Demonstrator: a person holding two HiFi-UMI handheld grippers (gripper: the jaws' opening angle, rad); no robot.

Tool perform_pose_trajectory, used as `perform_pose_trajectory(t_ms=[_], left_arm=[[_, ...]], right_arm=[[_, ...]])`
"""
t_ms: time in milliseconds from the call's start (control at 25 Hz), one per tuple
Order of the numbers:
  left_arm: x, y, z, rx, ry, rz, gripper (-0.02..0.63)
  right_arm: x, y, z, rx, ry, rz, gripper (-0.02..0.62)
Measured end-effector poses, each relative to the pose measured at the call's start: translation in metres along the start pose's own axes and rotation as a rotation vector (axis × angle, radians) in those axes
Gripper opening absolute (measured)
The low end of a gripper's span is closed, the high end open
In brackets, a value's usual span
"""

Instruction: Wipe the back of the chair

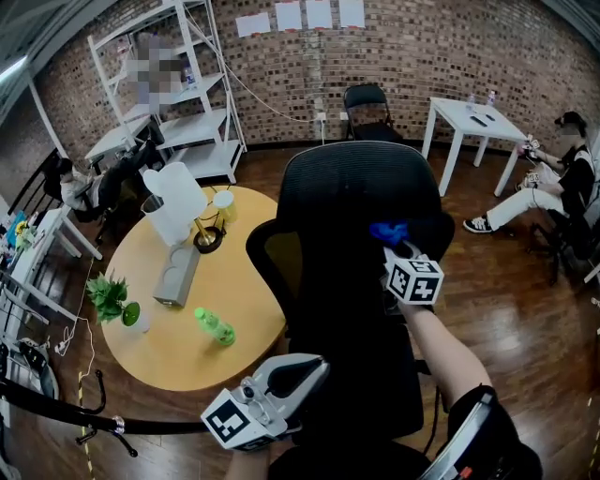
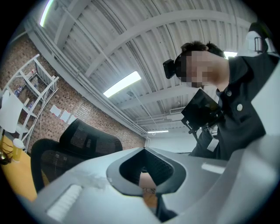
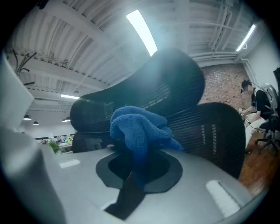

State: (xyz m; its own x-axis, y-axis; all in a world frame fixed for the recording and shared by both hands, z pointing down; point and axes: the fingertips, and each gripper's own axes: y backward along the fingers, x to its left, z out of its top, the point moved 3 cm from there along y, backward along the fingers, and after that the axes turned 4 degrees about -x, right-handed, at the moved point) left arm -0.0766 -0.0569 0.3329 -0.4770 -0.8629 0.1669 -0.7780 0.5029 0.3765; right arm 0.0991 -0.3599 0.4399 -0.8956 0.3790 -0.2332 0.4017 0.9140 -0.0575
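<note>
Right tool [image 1: 397, 246] pinching a blue cloth [image 1: 387, 230], held up against the upper back of the black chair [image 1: 347, 187]. Left tool [image 1: 305, 368] low down, in front of the chair's lower back, its two halves pressed together, nothing in them.

No words to read anywhere. Only black and white squares on the tool cubes, and white papers [image 1: 300, 16] on the brick wall [image 1: 431, 47], too far off to read.

In the right tool view only: cloth [image 3: 138, 127] bunched in a lump, sticking out past the tool [image 3: 138, 164], chair mesh [image 3: 210, 131] close behind, long lights on a ribbed ceiling.

In the left tool view only: tool [image 2: 146, 175] in front, chair [image 2: 87, 140] off to the left, a person in dark clothes leaning over.

In the head view only: round yellow counter [image 1: 234, 281] just left of the chair, with a green bottle [image 1: 216, 326] lying on its side and a small plant [image 1: 111, 298] near the edge. White shelf [image 1: 178, 84] at the back wall. White counter [image 1: 469, 117] at the far right, a person [image 1: 553, 187] sitting near it. Dark, shiny wood floor [image 1: 525, 300].
</note>
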Motion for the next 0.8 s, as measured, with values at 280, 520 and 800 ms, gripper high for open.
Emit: perform_pose_trajectory(t_ms=[280, 520, 800], left_arm=[[0.007, 0.03, 0.014, -0.016, -0.018, 0.069, 0.005], [0.013, 0.057, 0.024, -0.021, -0.042, 0.142, 0.005], [0.015, 0.078, 0.031, -0.013, -0.089, 0.187, 0.005]], right_arm=[[0.082, -0.031, -0.016, 0.031, -0.011, 0.137, 0.054], [0.151, -0.051, -0.031, 0.048, 0.001, 0.27, 0.054], [0.239, -0.072, -0.05, 0.118, 0.0, 0.507, 0.054]])
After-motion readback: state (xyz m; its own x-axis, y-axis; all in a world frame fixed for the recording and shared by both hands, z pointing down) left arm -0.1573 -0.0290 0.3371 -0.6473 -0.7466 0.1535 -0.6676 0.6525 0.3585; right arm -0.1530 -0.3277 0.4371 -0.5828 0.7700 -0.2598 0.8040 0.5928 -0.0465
